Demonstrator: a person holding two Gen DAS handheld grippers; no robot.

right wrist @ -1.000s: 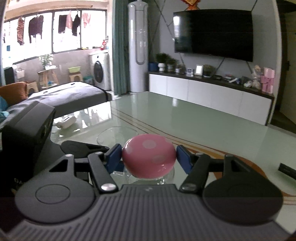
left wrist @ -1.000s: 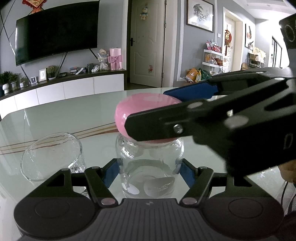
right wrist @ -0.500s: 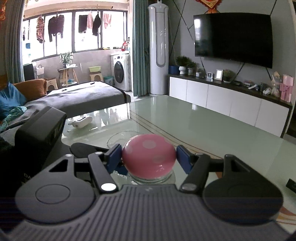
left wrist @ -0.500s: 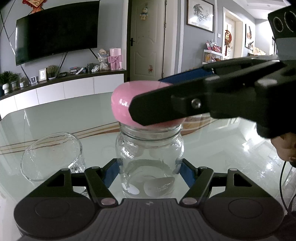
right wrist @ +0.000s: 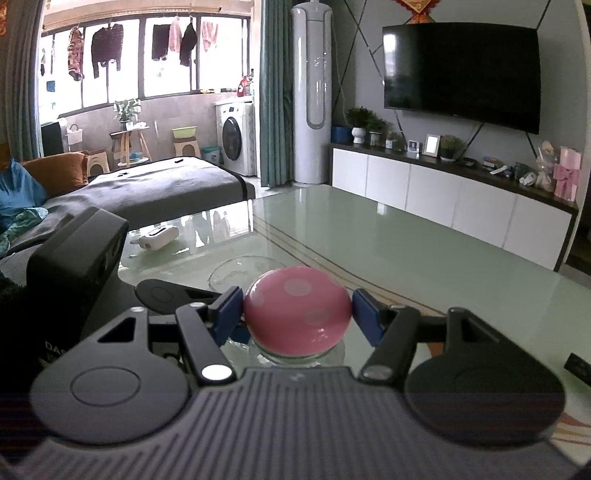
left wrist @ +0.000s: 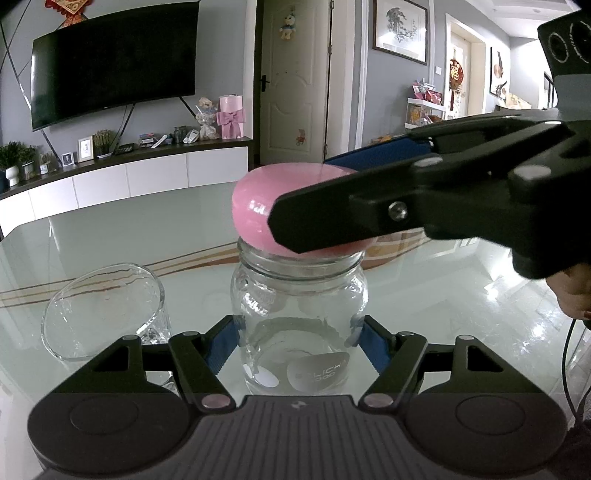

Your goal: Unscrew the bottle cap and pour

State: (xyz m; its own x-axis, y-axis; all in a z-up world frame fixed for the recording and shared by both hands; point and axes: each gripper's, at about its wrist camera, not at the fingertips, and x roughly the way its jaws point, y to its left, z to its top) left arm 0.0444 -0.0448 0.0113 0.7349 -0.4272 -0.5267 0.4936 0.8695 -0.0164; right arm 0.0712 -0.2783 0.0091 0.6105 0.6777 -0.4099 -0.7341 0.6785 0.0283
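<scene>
Over glass table [left wrist: 110, 236], fingers [right wrist: 231, 310] gripping cap [right wrist: 297, 308].

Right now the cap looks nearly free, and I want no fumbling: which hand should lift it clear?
Probably the right. The right gripper is shut on the pink cap, raised above the jar. The left gripper, jaws just opening, flanks the jar's body.

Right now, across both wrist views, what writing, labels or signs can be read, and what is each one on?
"DAS": white letters on the black housing of the left gripper, cut off at the edge of the right wrist view.
"福": red hanging ornament beside the far doorway.
Oval label on the glass jar: pale lettering, too faint to read.
Red decoration above the television: characters too small to read.
Pink cap: spots only, no text.
</scene>
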